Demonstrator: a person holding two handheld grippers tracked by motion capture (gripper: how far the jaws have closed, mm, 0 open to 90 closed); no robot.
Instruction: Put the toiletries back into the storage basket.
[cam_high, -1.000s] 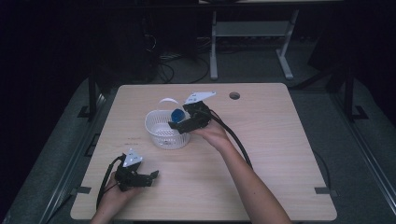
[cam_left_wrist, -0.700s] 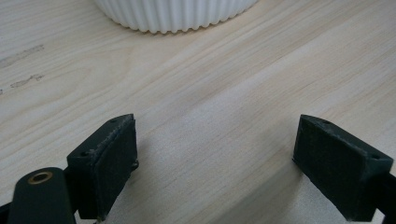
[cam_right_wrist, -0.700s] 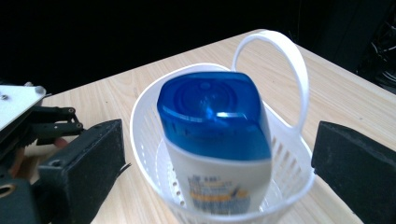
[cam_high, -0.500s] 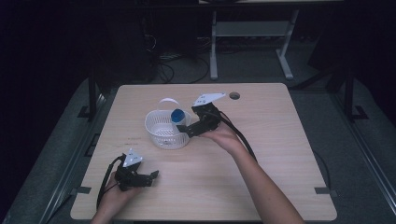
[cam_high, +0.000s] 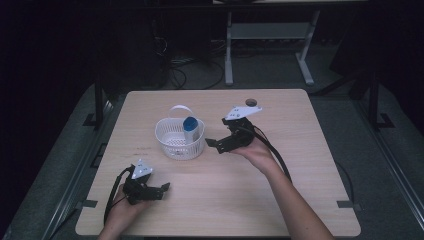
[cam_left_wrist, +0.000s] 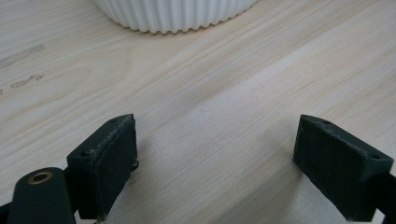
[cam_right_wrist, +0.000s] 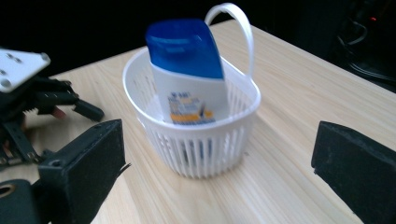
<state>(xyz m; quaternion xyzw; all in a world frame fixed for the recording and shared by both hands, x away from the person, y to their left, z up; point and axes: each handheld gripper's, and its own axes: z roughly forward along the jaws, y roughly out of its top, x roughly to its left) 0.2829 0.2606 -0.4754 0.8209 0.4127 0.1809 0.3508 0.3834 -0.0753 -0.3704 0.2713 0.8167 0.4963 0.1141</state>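
Observation:
A white slatted basket (cam_high: 167, 141) (cam_right_wrist: 196, 149) with a hoop handle stands left of the table's middle. Inside it a white bottle with a blue cap (cam_high: 190, 128) (cam_right_wrist: 187, 70) stands upright against the right wall. My right gripper (cam_high: 212, 145) (cam_right_wrist: 219, 172) hovers just right of the basket, open and empty, jaws pointed at it. My left gripper (cam_high: 165, 188) (cam_left_wrist: 215, 172) rests low on the table near the front left, open, with bare wood between its jaws; the basket's ribbed base (cam_left_wrist: 177, 14) lies ahead of it.
The light wooden table (cam_high: 300, 165) has a round cable hole (cam_high: 251, 102) at its back edge. Dark floor, cables and a metal stand lie beyond the far edge. The other gripper (cam_right_wrist: 28, 93) lies on the table past the basket in the right gripper view.
My right gripper has let go of the bottle, which now stands in the basket, and has drawn back to the right. The left gripper has stayed put.

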